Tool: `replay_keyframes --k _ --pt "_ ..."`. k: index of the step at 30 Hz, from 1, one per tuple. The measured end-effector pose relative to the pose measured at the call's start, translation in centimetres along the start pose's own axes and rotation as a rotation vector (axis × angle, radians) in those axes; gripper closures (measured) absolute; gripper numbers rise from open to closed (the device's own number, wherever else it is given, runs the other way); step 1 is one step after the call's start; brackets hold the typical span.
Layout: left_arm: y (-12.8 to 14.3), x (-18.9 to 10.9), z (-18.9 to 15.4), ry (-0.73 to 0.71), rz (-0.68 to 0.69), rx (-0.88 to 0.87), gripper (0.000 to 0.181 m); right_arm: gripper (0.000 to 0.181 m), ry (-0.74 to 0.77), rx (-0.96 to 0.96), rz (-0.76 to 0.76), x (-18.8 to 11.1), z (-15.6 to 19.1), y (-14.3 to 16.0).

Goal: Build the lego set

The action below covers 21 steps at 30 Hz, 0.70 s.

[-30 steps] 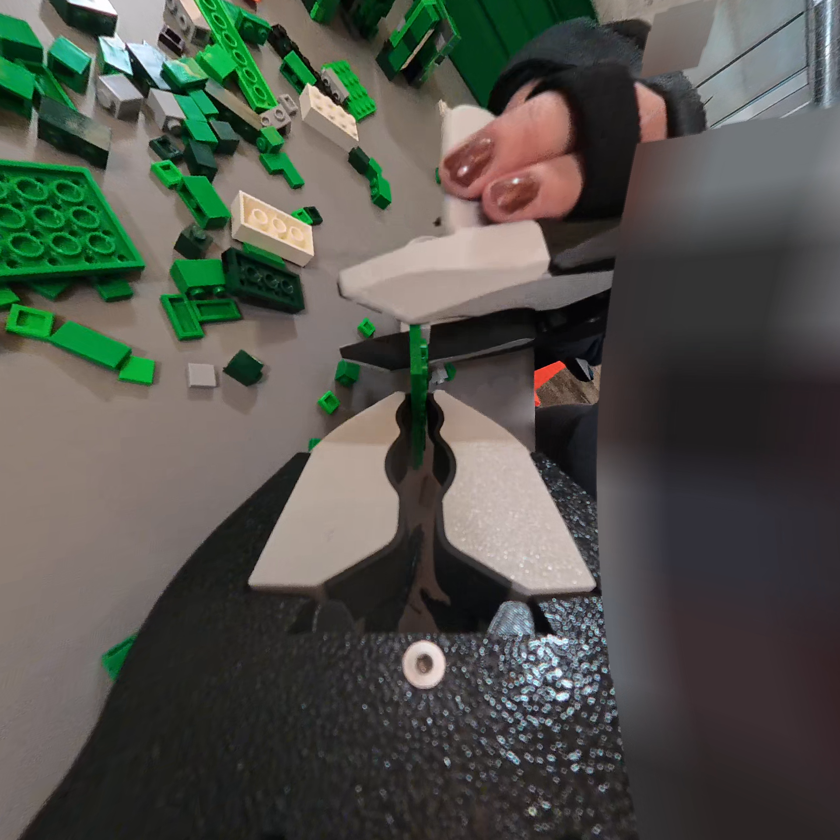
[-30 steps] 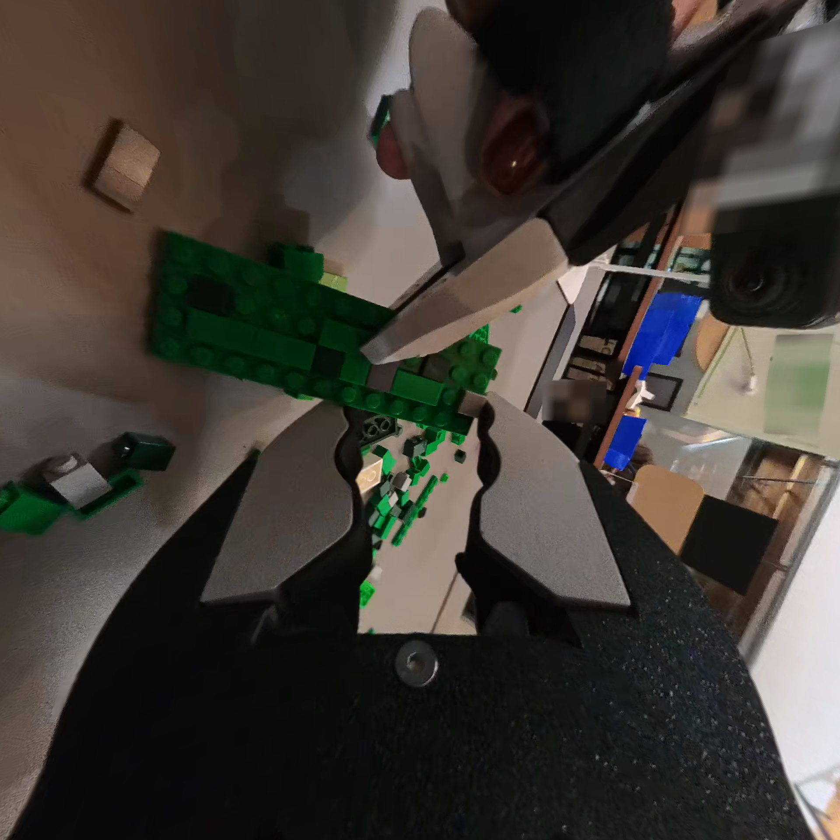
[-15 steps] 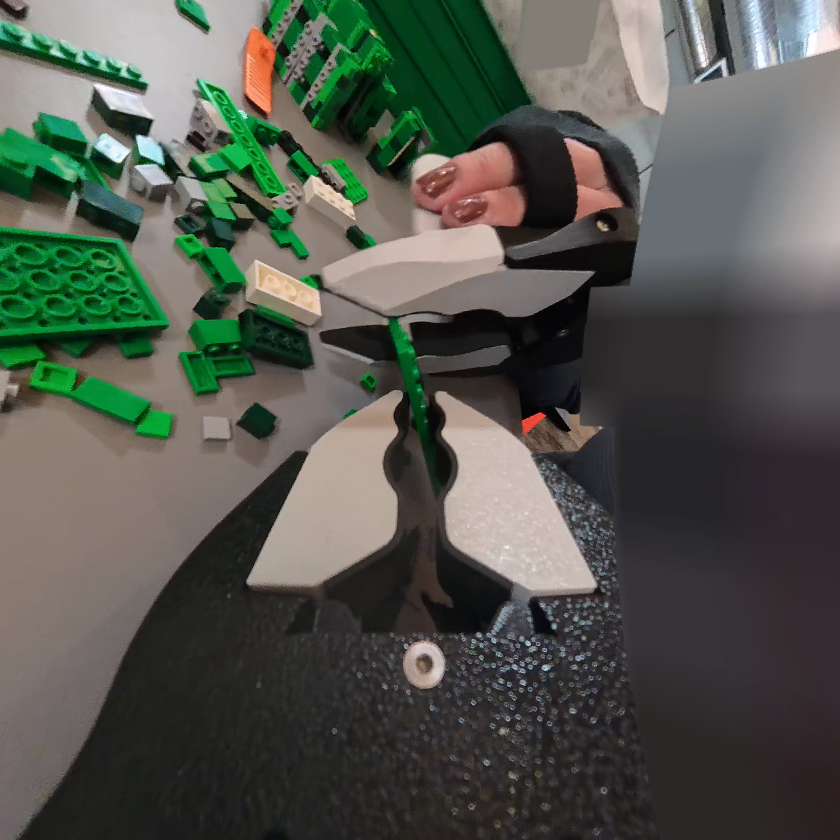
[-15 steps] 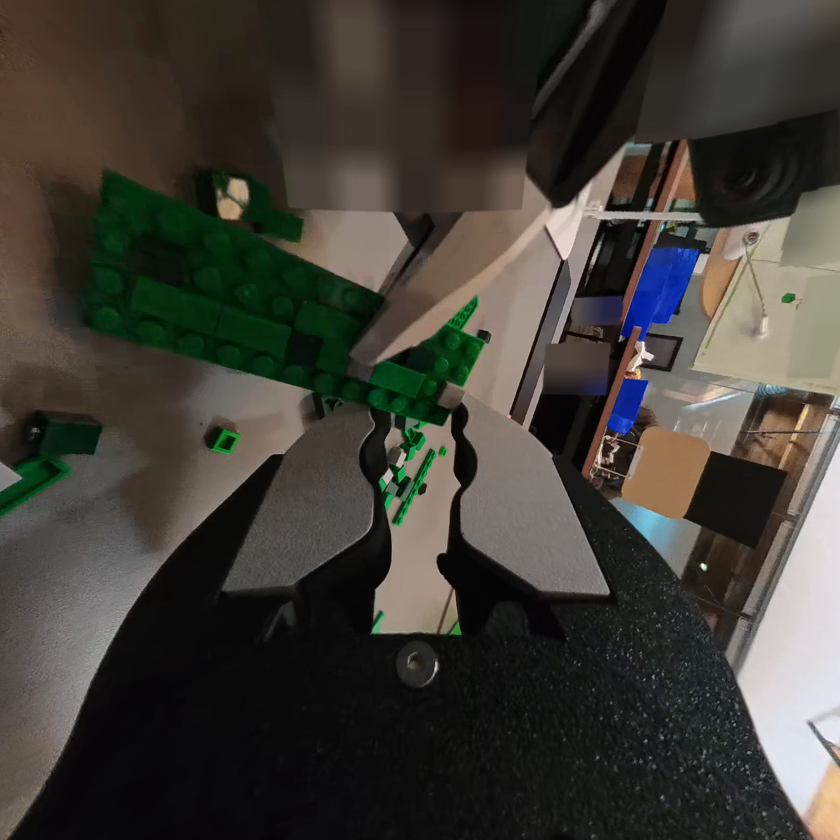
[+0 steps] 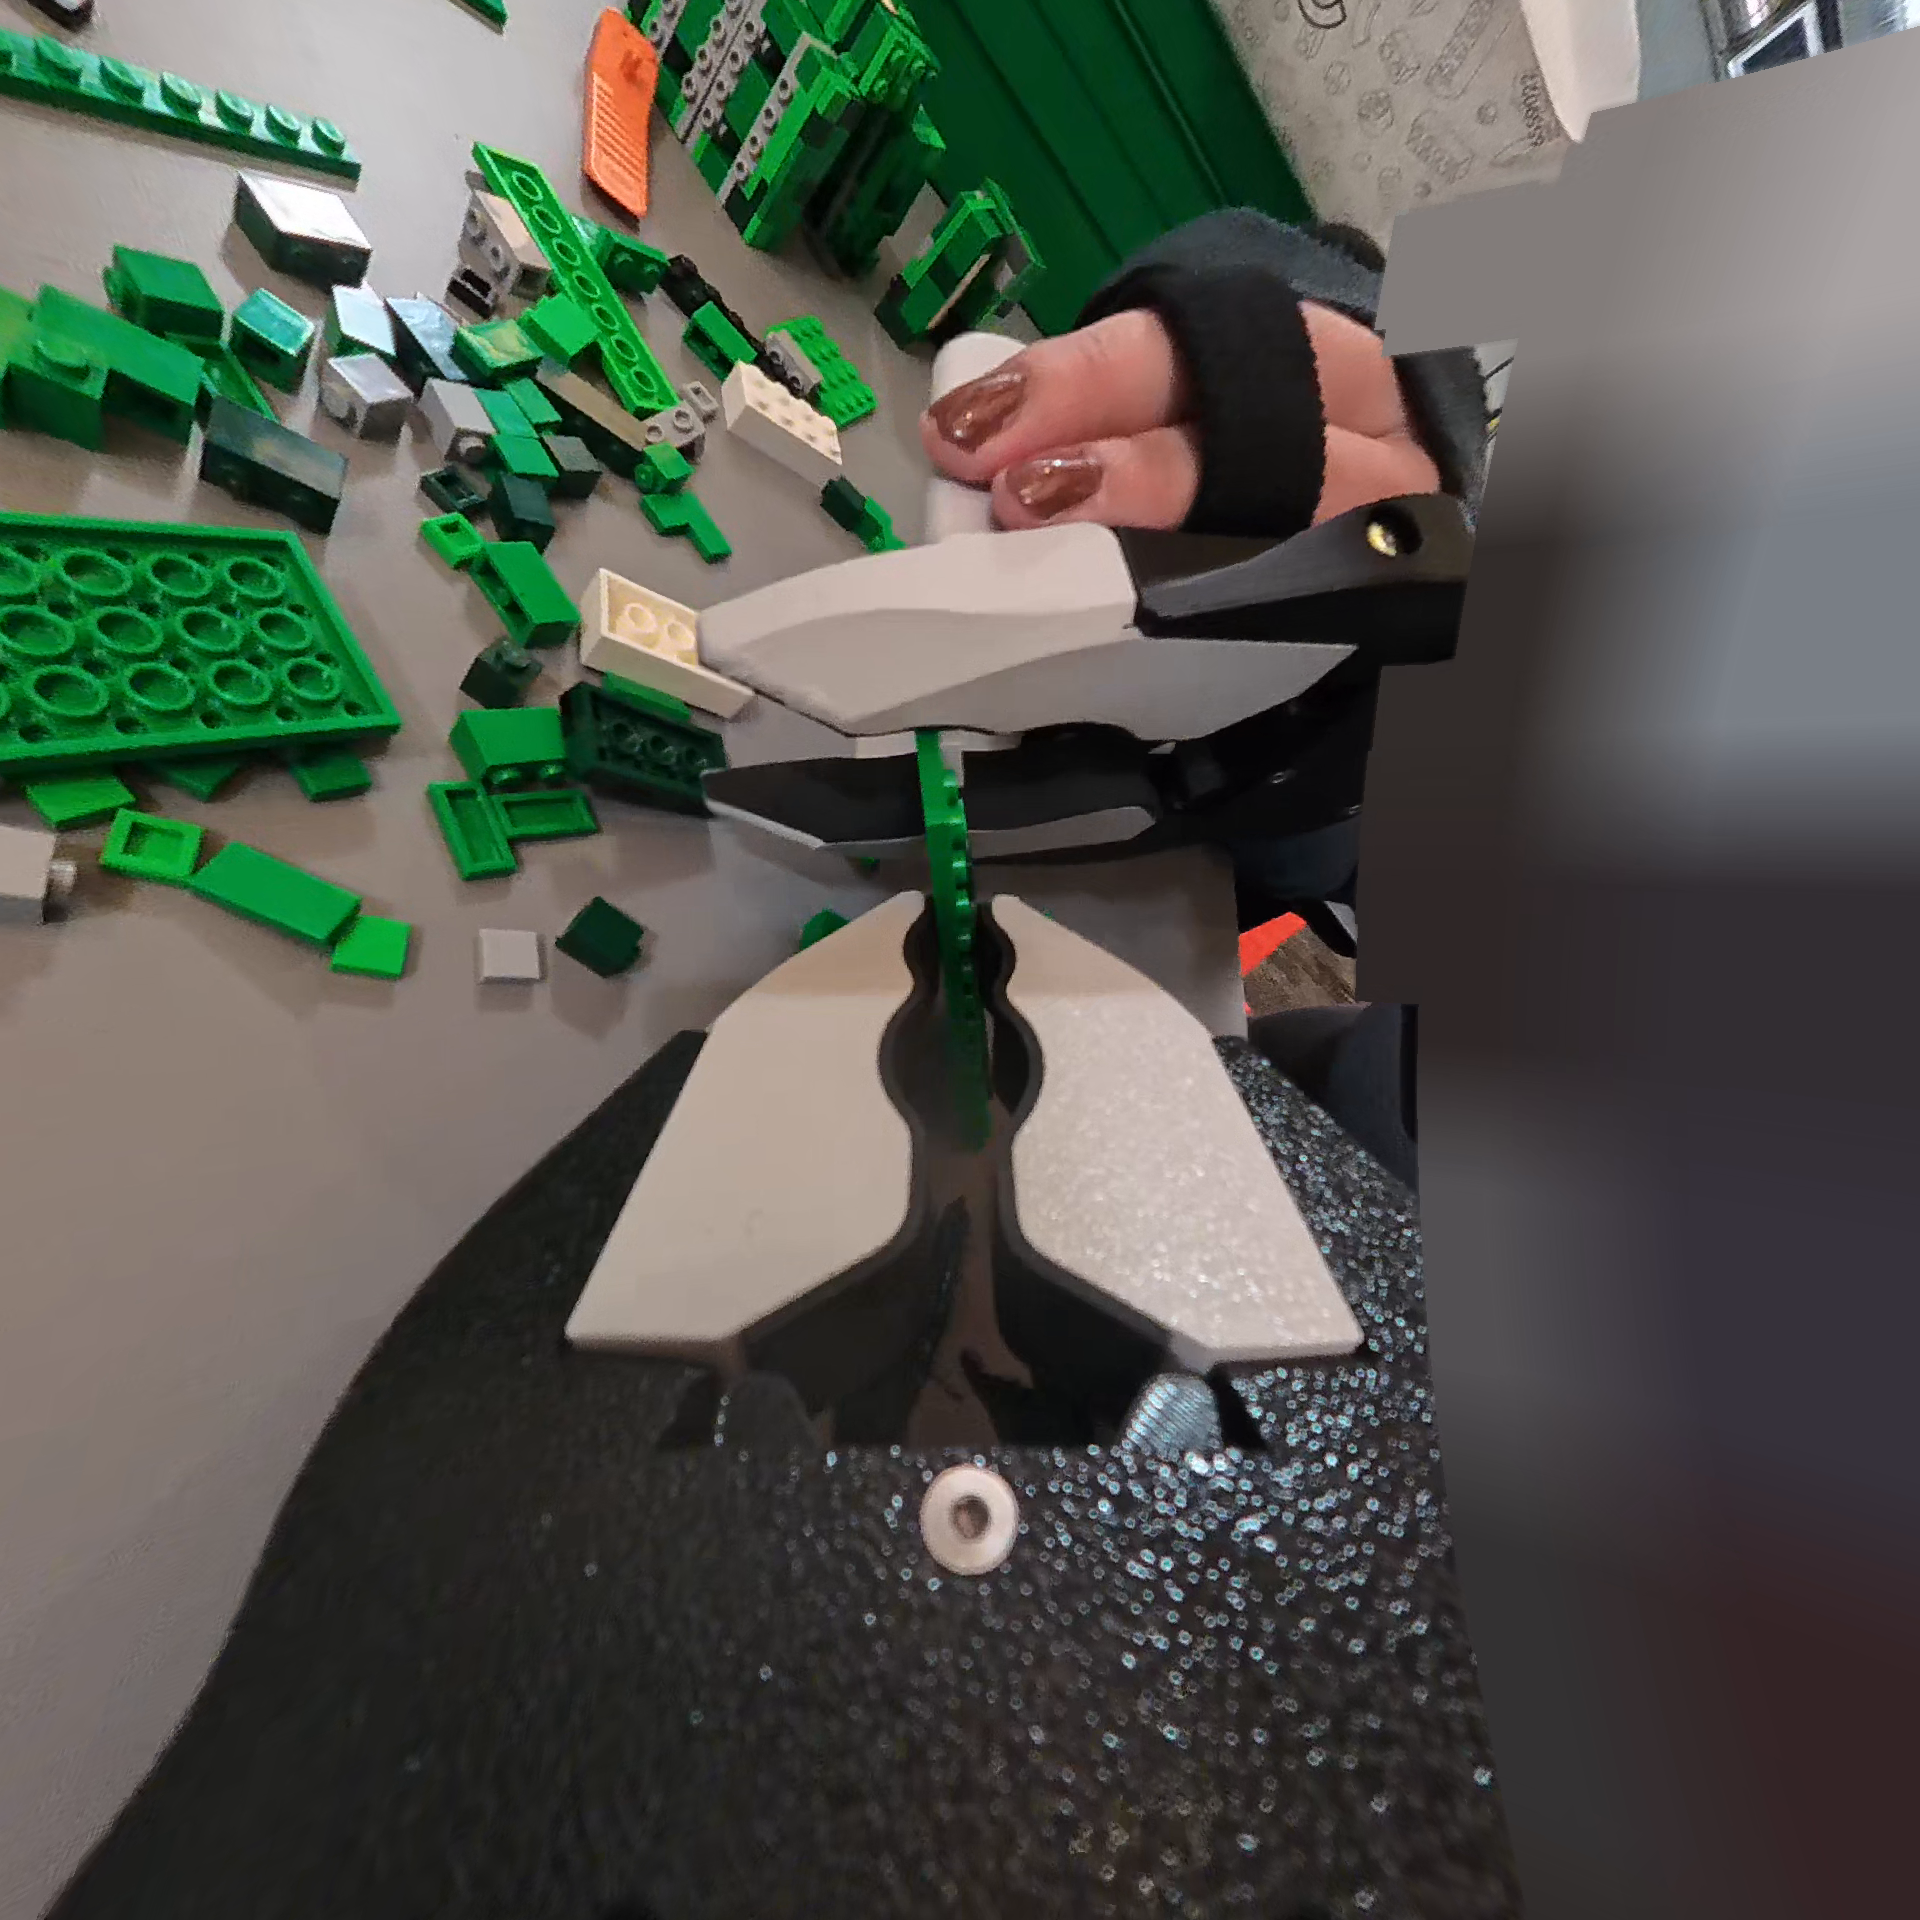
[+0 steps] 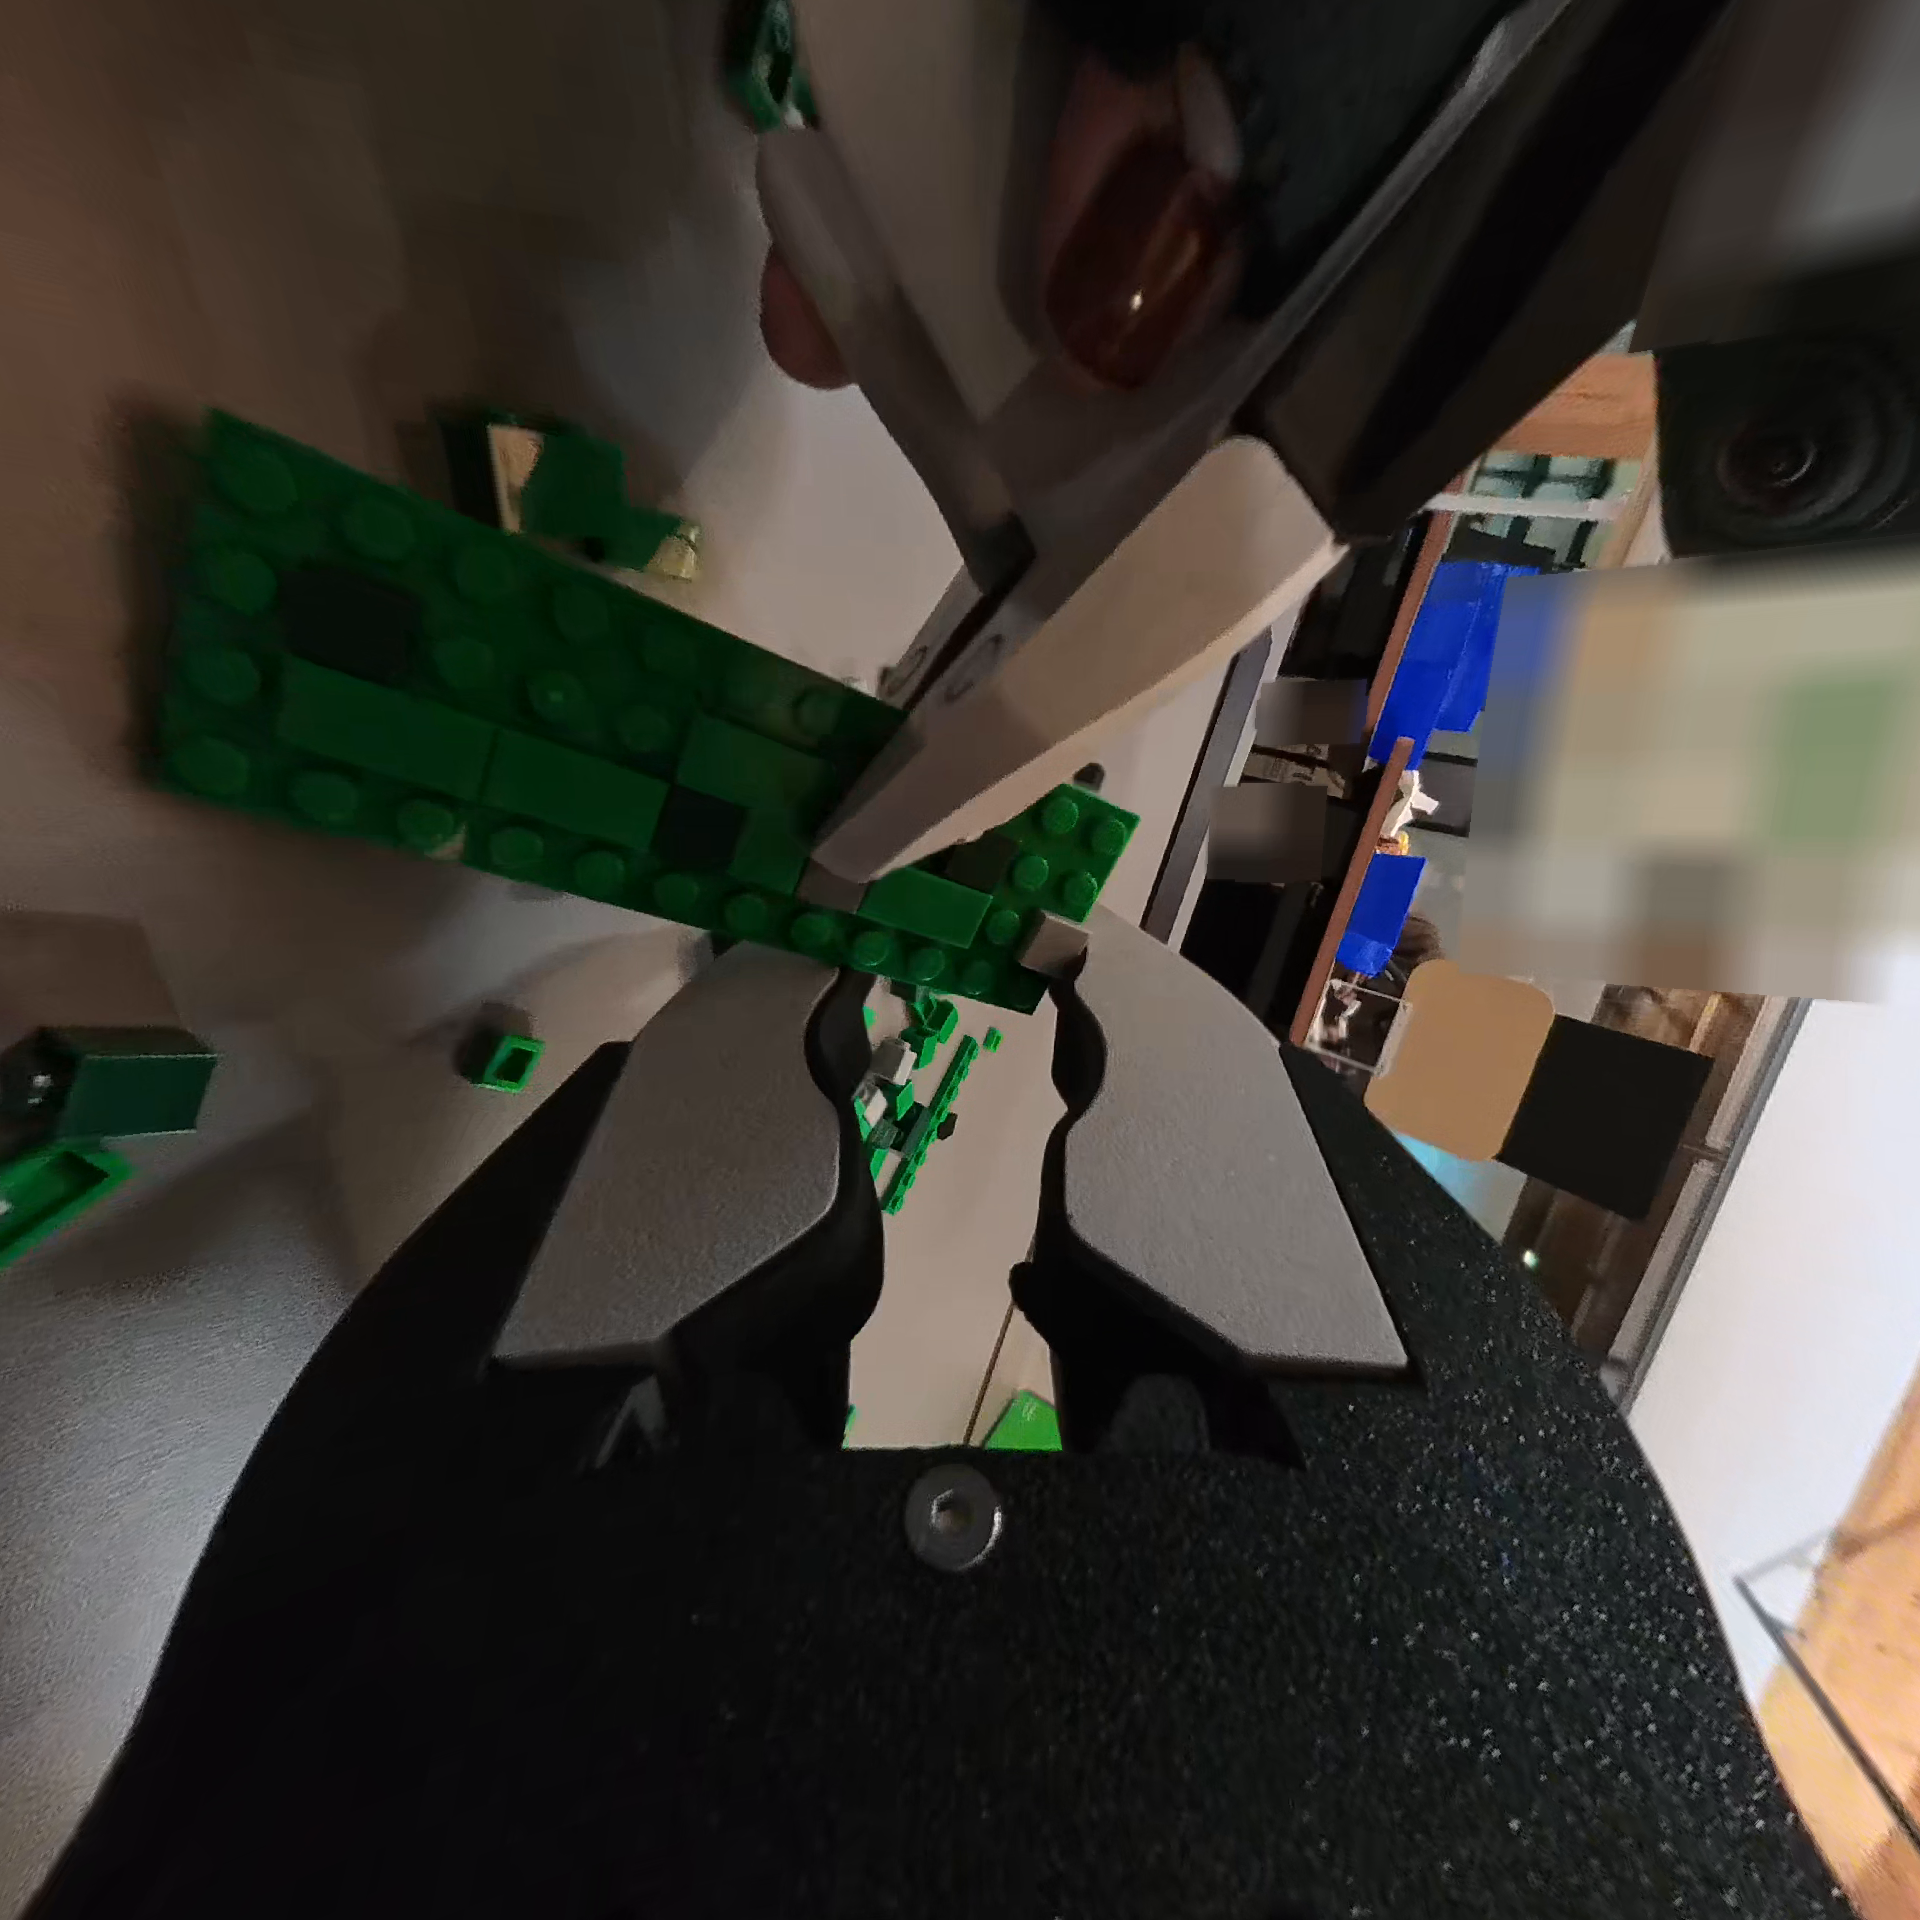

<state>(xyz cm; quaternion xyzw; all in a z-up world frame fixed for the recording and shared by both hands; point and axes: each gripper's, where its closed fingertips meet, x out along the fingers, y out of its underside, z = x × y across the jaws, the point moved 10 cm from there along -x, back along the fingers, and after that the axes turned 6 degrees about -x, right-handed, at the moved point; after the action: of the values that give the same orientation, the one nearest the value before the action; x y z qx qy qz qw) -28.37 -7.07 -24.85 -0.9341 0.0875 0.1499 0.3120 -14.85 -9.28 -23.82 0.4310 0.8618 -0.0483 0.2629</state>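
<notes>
Left gripper [image 5: 951,914] clamped edge-on on the green lego plate assembly [image 6: 540,727], held off the grey table [image 5: 208,1143]. Right gripper [image 6: 951,971] jaws part open, empty, tips at the assembly's long edge. Loose bricks [image 5: 499,457] scattered on the table beyond the assembly.

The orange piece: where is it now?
In the left wrist view, the orange piece lies on the table at top centre, just left of the stacked green build.
</notes>
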Motion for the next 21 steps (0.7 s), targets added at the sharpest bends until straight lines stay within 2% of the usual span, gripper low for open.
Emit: replay_keyframes --k 3,4,5,13,21 --pt "-0.2 0.1 0.1 0.005 -0.033 0.017 0.172 0.157 0.012 0.014 0.031 0.4 0.0 0.3" --pt "-0.2 0.2 0.1 0.013 -0.051 0.015 0.170 0.167 0.021 0.017 0.014 0.3 0.0 0.1" --pt "-0.3 0.2 0.2 0.020 -0.080 0.009 0.170 0.168 0.029 0.031 -0.014 0.2 0.0 -0.1" --pt "-0.3 0.1 -0.1 -0.023 -0.101 0.000 0.175 0.157 0.040 0.090 -0.012 0.3 -0.3 -0.2" --pt "-0.3 0.1 -0.2 -0.065 -0.096 0.008 0.175 0.162 0.042 0.017 0.056 0.4 -0.1 -0.9"
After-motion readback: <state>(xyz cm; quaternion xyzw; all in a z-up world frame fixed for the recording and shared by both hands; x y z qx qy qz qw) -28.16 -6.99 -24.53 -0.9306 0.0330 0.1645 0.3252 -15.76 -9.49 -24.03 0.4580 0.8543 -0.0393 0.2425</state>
